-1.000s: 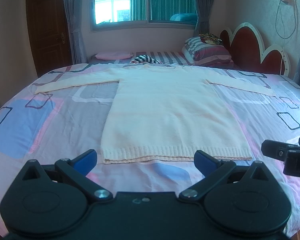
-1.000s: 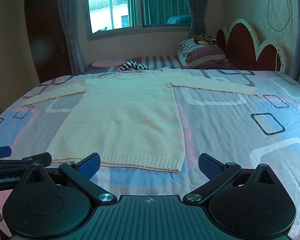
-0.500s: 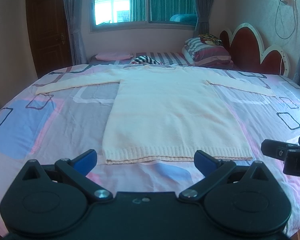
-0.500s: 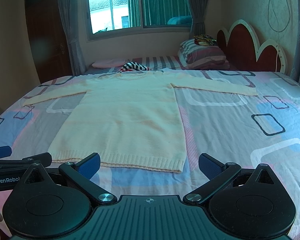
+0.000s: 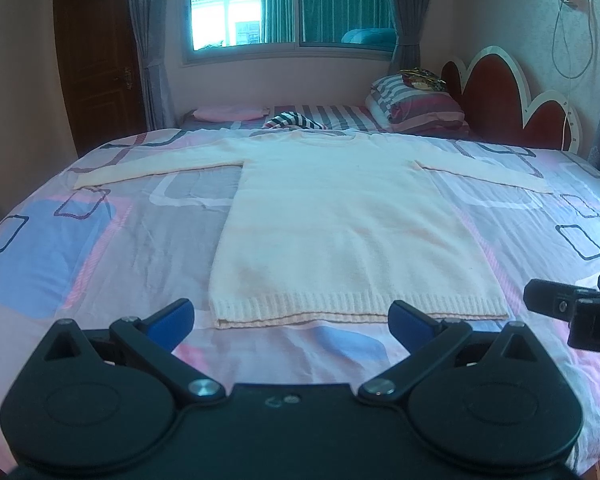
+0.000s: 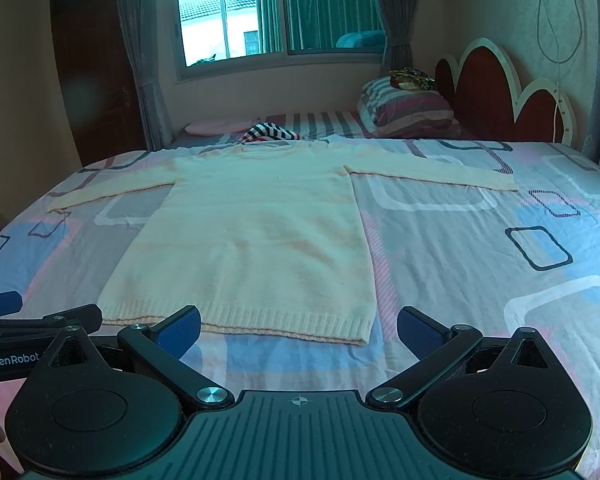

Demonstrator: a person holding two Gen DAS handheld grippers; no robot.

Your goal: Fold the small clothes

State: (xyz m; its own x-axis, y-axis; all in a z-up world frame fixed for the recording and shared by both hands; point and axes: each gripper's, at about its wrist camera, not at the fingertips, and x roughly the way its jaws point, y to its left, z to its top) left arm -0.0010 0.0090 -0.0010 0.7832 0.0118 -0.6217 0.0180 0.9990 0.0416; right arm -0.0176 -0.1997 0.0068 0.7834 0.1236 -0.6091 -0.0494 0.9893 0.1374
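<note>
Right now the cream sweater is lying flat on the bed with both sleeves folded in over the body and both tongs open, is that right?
Not quite. The sweater lies flat on the bed, but both sleeves are spread straight out to the sides, not folded in; the left wrist view shows it. The left tongs and right tongs are open.

Sweater [image 5: 352, 224]: one, cream, with two sleeves; bed [image 5: 100, 248]: one, under a patterned sheet; tongs: two sets, left tongs [image 5: 290, 316] and right tongs [image 6: 298, 326], each with two blue pads; striped pillows [image 5: 416, 104]: one stack; striped garment [image 5: 294, 121]: one; pink cushion [image 5: 226, 113]: one; window [image 5: 288, 4]: one; door [image 5: 100, 60]: one.
</note>
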